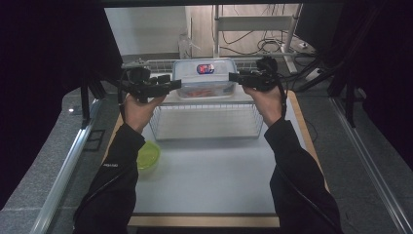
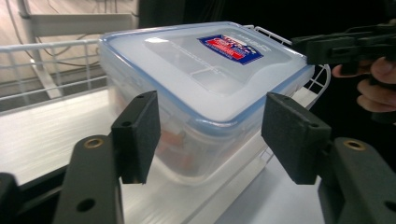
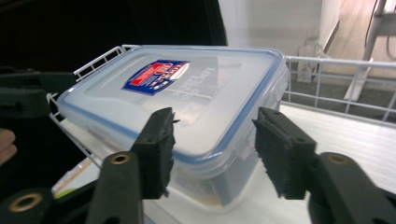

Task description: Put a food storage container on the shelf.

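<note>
— Where is the food container (image 1: 205, 78) sitting right now?

— It is resting on the top of the white wire basket (image 1: 206, 119), which is standing toward the far edge of the table (image 1: 209, 180). The container is clear plastic with a translucent lid rimmed in blue, and a red and blue label (image 1: 205, 68) is showing on the lid. Something orange is lying inside it.

— And the two grippers?

— The left gripper (image 1: 176, 85) is pointing in at the container's left end, and the right gripper (image 1: 233, 77) is pointing in at its right end, both held level. A hand is gripping each one, with dark sleeves coming in from the near edge.

— Are the fingers clamping on it?

— Not that I can see. In the left gripper view the fingers (image 2: 137, 135) are standing apart with the container's corner between them, and a gap is showing at each pad. In the right gripper view the fingers (image 3: 156, 149) are also standing apart around the end of the lid, not pressing on it.

— Anything else on the table?

— A lime-green bowl (image 1: 147, 155) is sitting near the left edge, just beside the left sleeve.
</note>
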